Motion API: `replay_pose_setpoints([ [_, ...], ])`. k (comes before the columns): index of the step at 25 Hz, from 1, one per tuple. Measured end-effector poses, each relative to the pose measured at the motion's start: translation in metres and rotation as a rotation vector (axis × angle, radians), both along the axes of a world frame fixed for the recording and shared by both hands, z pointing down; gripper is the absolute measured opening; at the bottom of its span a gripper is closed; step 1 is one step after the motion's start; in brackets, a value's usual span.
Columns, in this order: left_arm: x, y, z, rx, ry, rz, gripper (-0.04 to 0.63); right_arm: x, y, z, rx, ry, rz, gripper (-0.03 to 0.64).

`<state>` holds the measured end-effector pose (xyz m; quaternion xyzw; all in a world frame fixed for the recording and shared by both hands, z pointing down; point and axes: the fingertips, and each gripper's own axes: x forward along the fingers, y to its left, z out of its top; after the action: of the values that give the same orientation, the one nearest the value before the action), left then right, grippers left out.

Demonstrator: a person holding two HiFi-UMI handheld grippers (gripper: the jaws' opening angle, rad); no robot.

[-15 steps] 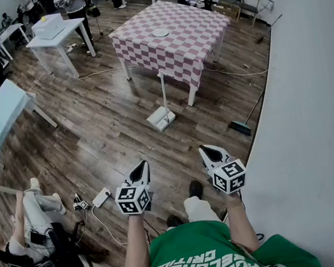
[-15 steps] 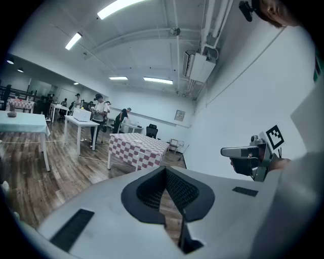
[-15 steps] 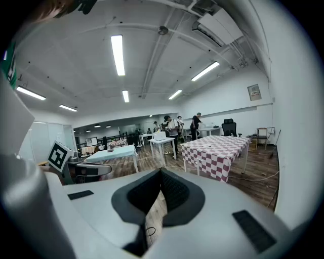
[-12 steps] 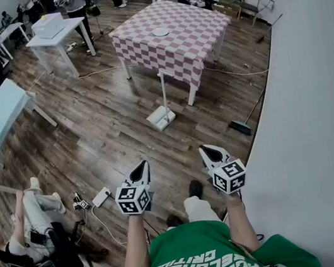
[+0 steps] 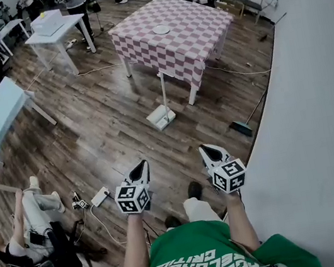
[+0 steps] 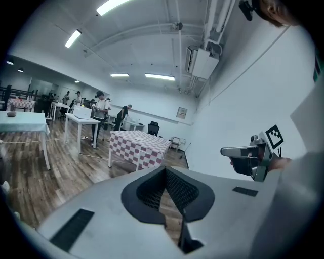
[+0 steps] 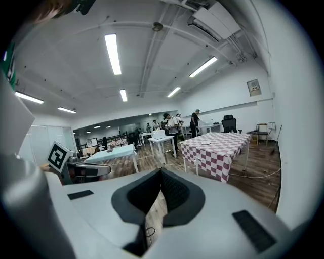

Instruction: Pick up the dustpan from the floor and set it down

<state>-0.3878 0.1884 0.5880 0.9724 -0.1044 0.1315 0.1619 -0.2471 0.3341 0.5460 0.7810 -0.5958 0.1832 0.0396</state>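
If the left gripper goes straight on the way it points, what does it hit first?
Nothing close. The left gripper, jaws shut, aims slightly down over bare wood floor toward the dustpan by the checkered table. It would probably meet floor or dustpan first; depth is unclear.

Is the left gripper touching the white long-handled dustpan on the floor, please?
Apart: the head view shows bare wooden floor between the left gripper and the white long-handled dustpan.

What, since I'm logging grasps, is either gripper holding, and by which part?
Nothing. The left gripper and right gripper are both shut and empty; the dustpan stands untouched on the floor.
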Motion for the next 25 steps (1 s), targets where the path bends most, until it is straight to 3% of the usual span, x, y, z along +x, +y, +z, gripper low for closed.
replay_pose_setpoints([
  [12, 0.096, -0.031, -0.020, 0.048, -0.004, -0.017, 0.003, 0.102, -0.034, -0.014, 0.047, 0.000, -0.019, 0.008],
  [25, 0.195, -0.026, -0.034, 0.097, -0.025, -0.041, 0.003, 0.207, -0.039, -0.020, 0.107, -0.040, -0.061, 0.008],
])
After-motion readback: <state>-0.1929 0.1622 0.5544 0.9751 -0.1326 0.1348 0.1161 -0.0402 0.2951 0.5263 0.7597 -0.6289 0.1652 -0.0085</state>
